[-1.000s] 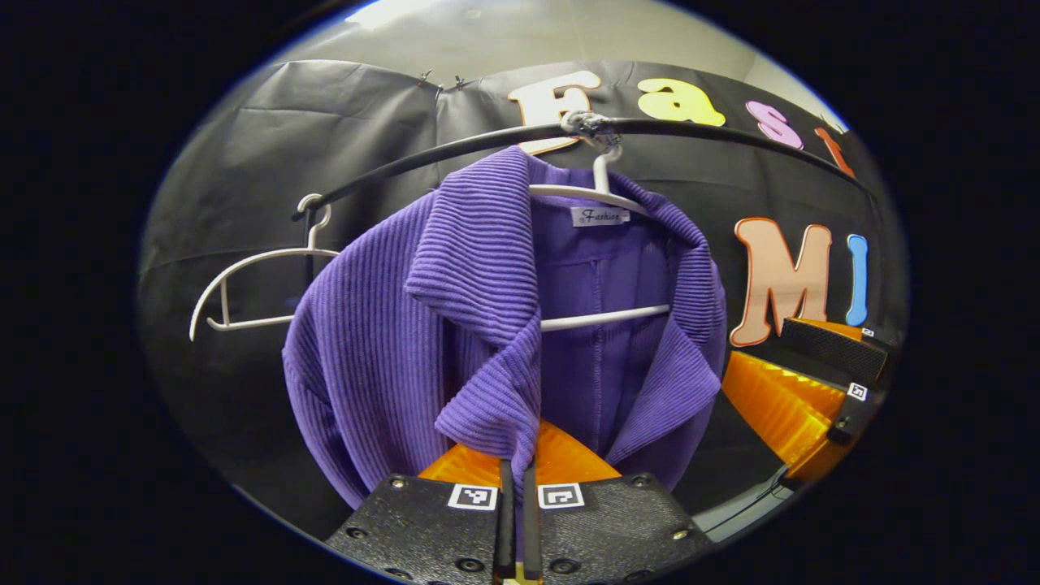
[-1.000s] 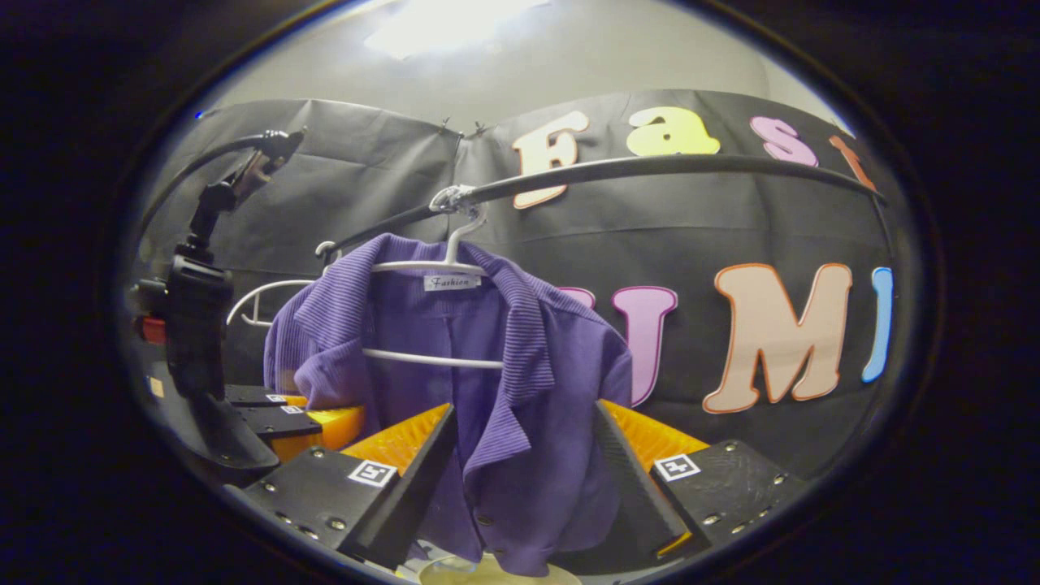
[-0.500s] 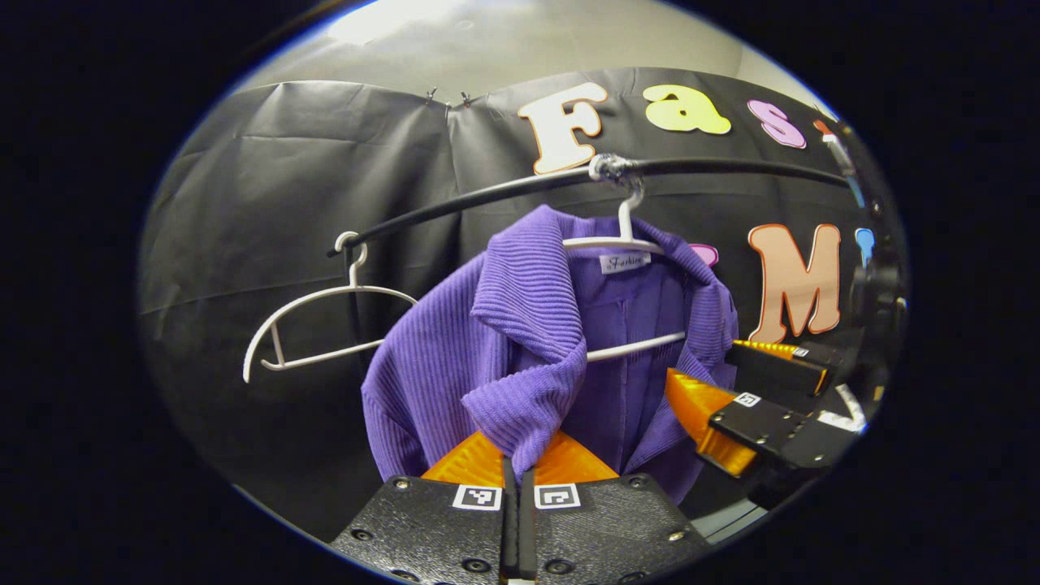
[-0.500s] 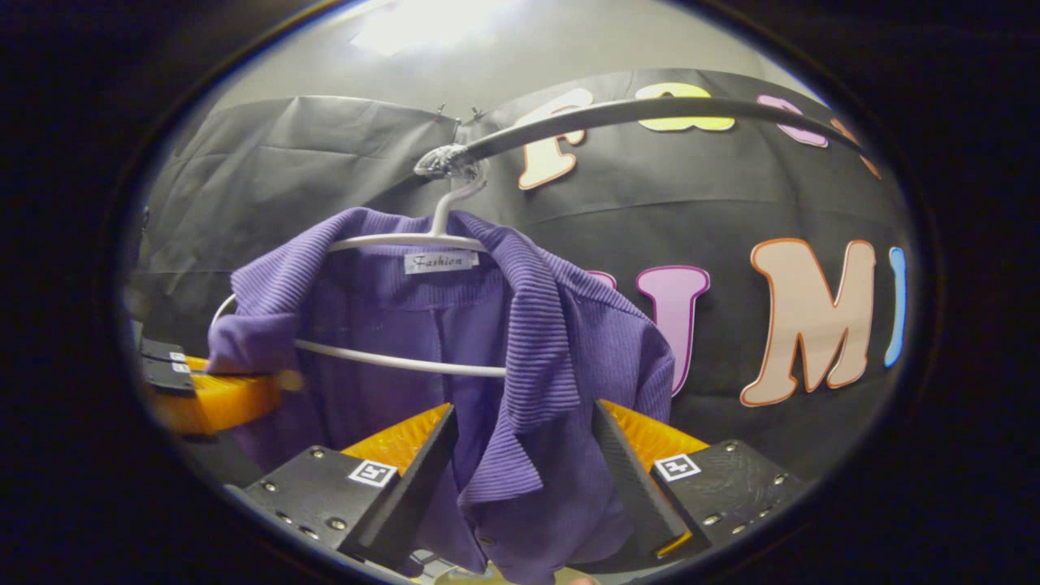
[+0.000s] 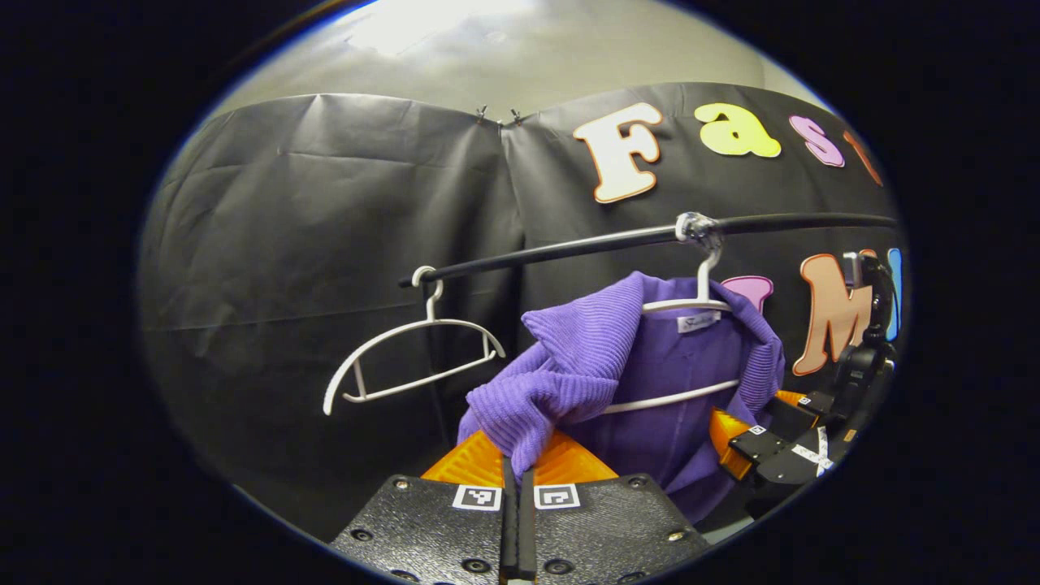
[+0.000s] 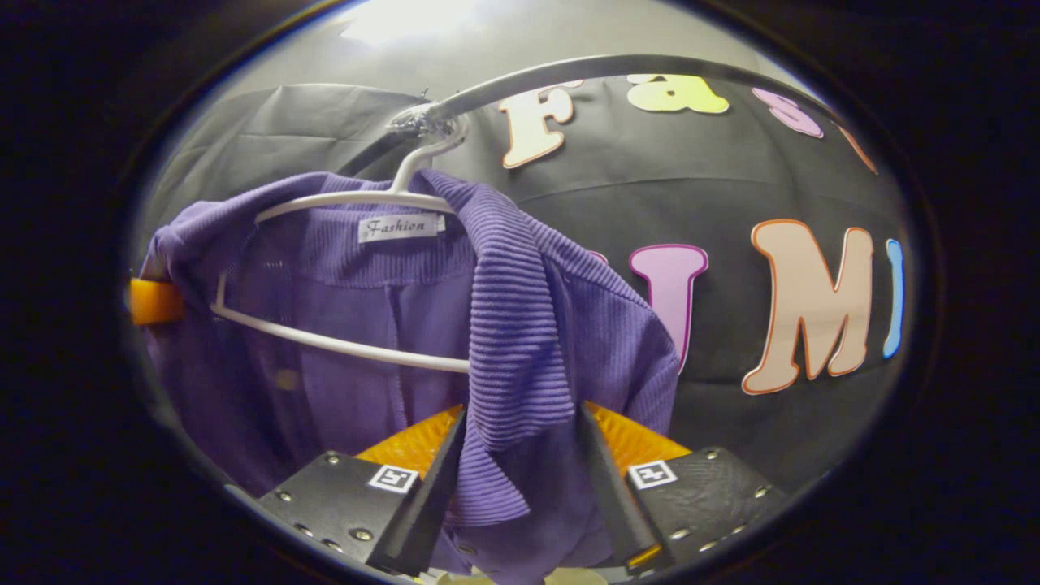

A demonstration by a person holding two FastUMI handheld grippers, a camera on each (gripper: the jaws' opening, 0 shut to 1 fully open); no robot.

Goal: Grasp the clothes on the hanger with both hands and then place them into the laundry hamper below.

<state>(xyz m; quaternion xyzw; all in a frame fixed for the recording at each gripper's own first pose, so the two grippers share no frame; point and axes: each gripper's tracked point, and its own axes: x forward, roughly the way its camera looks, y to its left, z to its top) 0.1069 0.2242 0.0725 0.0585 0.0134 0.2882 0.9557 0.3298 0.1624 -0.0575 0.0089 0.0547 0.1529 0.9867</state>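
A purple ribbed cardigan (image 5: 642,374) hangs on a white hanger (image 5: 700,304) from a black rail (image 5: 569,244). My left gripper (image 5: 518,465) is shut on the cardigan's left lapel, which stretches toward the camera off the hanger's shoulder. In the right gripper view the cardigan (image 6: 341,390) is close, and its right lapel (image 6: 520,357) drops between the fingers of my right gripper (image 6: 522,413), whose jaws stand apart on either side of it. The right gripper (image 5: 768,443) also appears at the cardigan's far side, and a bit of the left gripper (image 6: 153,301) at its left edge.
An empty white hanger (image 5: 410,349) hangs at the rail's left end. The black cloth wall (image 5: 325,227) stands right behind the rail. A pale rounded rim (image 6: 561,577) peeks out below the right gripper's fingers.
My left gripper has drawn back with the lapel, pulling that side off the hanger. The right gripper has moved in closer, and its fingers have narrowed slightly around the right lapel.
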